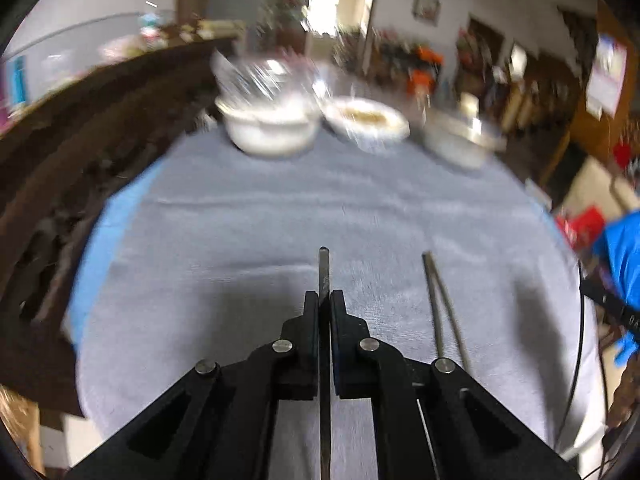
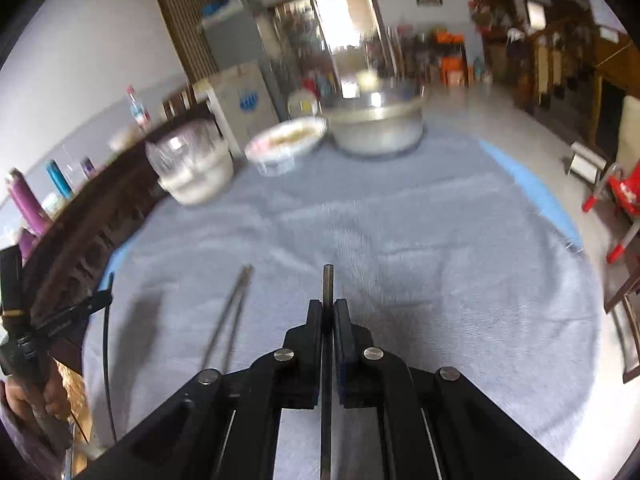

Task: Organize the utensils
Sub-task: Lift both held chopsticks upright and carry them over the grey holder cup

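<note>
Between each claw's closed fingers, left claw [image 1: 325, 300] and right claw [image 2: 328, 308], a chopstick [image 1: 324, 270]; pair [image 1: 442, 304] beside.

Tongs: two, left [image 1: 325, 300] and right [image 2: 328, 308].
Metal utensil handles clamped in tongs: two, one in the left [image 1: 324, 268], one in the right [image 2: 328, 284].
Loose thin metal rods on the cloth: two, lying together as a pair [image 1: 442, 308].
Bowls and basins at the far edge of the desk [image 2: 440, 240]: three — white bowl holding crumpled clear plastic [image 2: 196, 176], shallow bowl with food [image 2: 286, 146], metal basin [image 2: 378, 124].
Grey cloth: one [image 1: 280, 220].
</note>
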The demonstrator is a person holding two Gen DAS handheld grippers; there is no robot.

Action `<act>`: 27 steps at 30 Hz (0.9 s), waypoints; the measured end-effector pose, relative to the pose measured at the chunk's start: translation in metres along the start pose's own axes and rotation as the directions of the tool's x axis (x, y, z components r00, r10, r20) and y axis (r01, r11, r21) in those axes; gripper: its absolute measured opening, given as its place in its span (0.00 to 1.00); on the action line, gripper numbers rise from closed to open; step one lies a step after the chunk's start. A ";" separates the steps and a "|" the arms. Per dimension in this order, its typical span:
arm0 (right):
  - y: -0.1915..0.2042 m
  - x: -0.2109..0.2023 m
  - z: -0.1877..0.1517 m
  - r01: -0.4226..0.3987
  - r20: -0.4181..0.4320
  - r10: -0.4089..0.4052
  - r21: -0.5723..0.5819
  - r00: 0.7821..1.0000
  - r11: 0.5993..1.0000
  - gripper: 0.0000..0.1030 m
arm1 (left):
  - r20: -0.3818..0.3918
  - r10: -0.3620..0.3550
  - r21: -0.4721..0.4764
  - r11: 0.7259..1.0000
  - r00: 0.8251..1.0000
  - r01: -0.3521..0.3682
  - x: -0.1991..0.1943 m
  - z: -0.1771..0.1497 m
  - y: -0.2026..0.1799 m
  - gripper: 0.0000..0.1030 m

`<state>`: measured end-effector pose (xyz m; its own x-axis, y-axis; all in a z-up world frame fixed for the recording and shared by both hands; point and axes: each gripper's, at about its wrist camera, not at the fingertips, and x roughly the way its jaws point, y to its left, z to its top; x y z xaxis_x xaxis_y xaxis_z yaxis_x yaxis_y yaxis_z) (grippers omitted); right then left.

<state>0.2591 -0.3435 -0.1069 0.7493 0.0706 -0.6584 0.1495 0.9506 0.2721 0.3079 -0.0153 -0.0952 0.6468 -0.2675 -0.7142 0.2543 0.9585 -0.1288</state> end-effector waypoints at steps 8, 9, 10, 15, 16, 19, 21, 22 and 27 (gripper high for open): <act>0.036 -0.109 -0.027 -0.046 0.283 0.046 -0.009 0.958 0.999 0.06 | 0.270 0.024 -0.182 0.983 0.963 0.026 -0.116 -0.031 0.021 0.05; 0.042 -0.123 -0.032 -0.044 0.315 0.046 -0.013 0.948 0.999 0.06 | 0.299 0.023 -0.197 0.980 0.954 0.038 -0.126 -0.035 0.021 0.05; 0.045 -0.133 -0.034 -0.042 0.338 0.044 -0.014 0.940 0.999 0.06 | 0.339 0.017 -0.218 0.974 0.941 0.061 -0.142 -0.041 0.021 0.05; 0.055 -0.169 -0.044 -0.051 0.430 0.049 -0.007 0.902 0.999 0.06 | 0.463 -0.031 -0.245 0.956 0.886 0.162 -0.186 -0.049 0.012 0.05; 0.057 -0.174 -0.043 -0.051 0.443 0.051 -0.011 0.895 0.999 0.06 | 0.483 -0.037 -0.246 0.953 0.875 0.176 -0.193 -0.049 0.009 0.05; 0.064 -0.189 -0.043 -0.052 0.475 0.058 -0.026 0.878 0.998 0.06 | 0.554 -0.059 -0.240 0.944 0.830 0.228 -0.213 -0.049 -0.002 0.05; 0.070 -0.201 -0.043 -0.050 0.497 0.064 -0.042 0.865 0.998 0.06 | 0.594 -0.063 -0.229 0.942 0.802 0.244 -0.215 -0.046 -0.014 0.05; 0.073 -0.205 -0.043 -0.047 0.503 0.066 -0.049 0.862 0.998 0.06 | 0.605 -0.062 -0.225 0.943 0.794 0.245 -0.217 -0.044 -0.018 0.05; 0.085 -0.227 -0.039 -0.062 0.541 0.095 -0.079 0.836 0.995 0.06 | 0.639 -0.051 -0.208 0.949 0.768 0.236 -0.211 -0.029 -0.037 0.05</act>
<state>0.0767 -0.2668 0.0383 0.9893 -0.0141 -0.1450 0.0513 0.9654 0.2556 0.1418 0.0088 0.0404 0.9428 -0.3172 -0.1022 0.2447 0.8671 -0.4339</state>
